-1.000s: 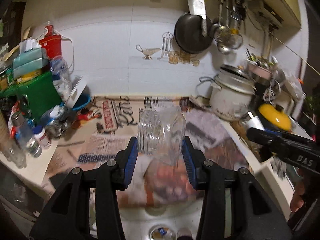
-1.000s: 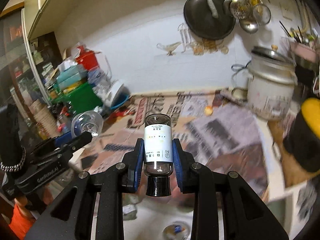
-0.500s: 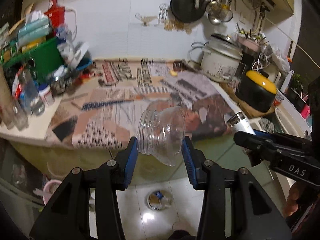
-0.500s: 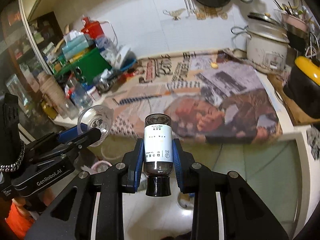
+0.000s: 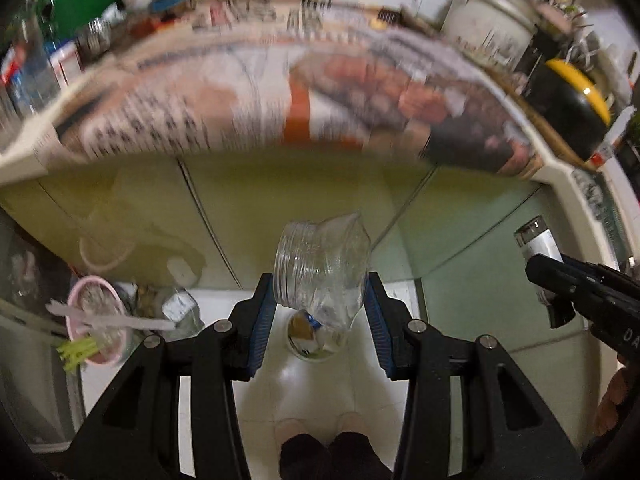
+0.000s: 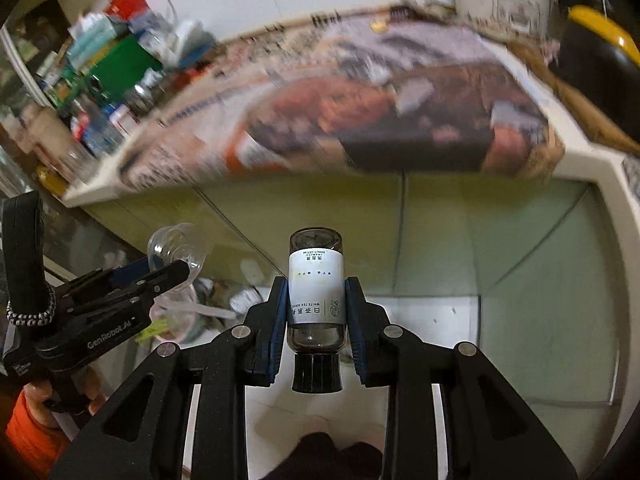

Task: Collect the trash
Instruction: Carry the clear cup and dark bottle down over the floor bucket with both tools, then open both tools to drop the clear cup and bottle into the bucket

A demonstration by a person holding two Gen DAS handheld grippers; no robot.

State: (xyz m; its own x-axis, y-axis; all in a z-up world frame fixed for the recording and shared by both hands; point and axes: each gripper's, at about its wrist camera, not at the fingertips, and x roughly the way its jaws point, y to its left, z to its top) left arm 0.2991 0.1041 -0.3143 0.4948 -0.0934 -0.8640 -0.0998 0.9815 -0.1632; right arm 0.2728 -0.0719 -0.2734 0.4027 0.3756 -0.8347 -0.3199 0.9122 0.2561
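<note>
While clamped between blue-padded fingers (image 5: 259,320) of the left gripper (image 5: 320,312), crumpled clear plastic jar (image 5: 322,266) over white tiled floor (image 5: 316,392), above round open can (image 5: 314,340); right gripper (image 6: 316,316) pinching white-labelled dark glass bottle (image 6: 316,292), black cap nearest, newspaper-covered counter (image 6: 360,120) far behind.

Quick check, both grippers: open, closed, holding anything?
Left gripper: closed on the clear plastic jar.
Right gripper: closed on the labelled glass bottle, cap toward the camera.

Newspaper-covered counter (image 5: 248,92), rice cooker (image 5: 488,36)
</note>
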